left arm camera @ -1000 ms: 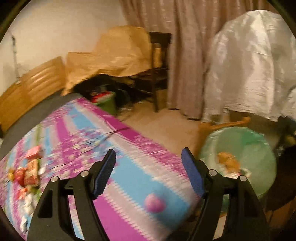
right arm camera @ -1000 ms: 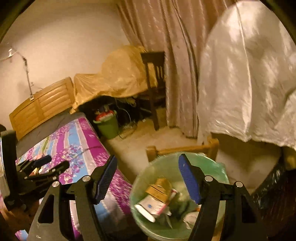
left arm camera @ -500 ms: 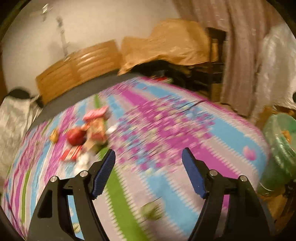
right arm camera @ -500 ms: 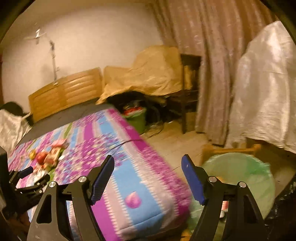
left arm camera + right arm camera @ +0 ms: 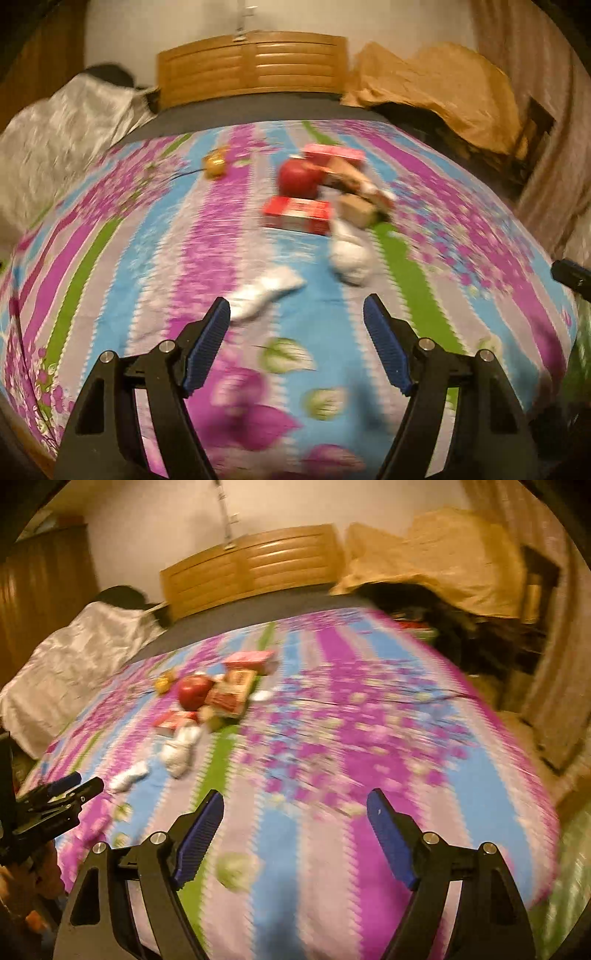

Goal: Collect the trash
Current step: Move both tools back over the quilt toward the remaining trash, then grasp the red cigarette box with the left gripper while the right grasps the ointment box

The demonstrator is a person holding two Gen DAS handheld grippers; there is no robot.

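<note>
Trash lies in a pile on the striped floral bedspread (image 5: pixel 110 258). It holds a red box (image 5: pixel 295 215), a pink box (image 5: pixel 332 153), a brown packet (image 5: pixel 354 208), and two crumpled white tissues, one large (image 5: pixel 349 254) and one small (image 5: pixel 264 291). A red apple (image 5: pixel 297 177) and a small yellow item (image 5: pixel 215 163) lie there too. My left gripper (image 5: pixel 297 314) is open and empty, just short of the small tissue. My right gripper (image 5: pixel 295 805) is open and empty over the bed's right part, with the pile (image 5: pixel 207 701) far left ahead. The left gripper shows at this view's left edge (image 5: pixel 62 788).
A wooden headboard (image 5: pixel 251 62) stands behind the bed. A silvery cover (image 5: pixel 62 129) lies at the left. A tan cover (image 5: pixel 436 81) drapes furniture at the right. A dark chair (image 5: pixel 539 583) and curtain are far right. The green bin's edge (image 5: pixel 572 867) shows at lower right.
Both grippers have swung left from the green bin toward the bed. The trash pile is now in front of the left gripper. Both stayed open and empty.
</note>
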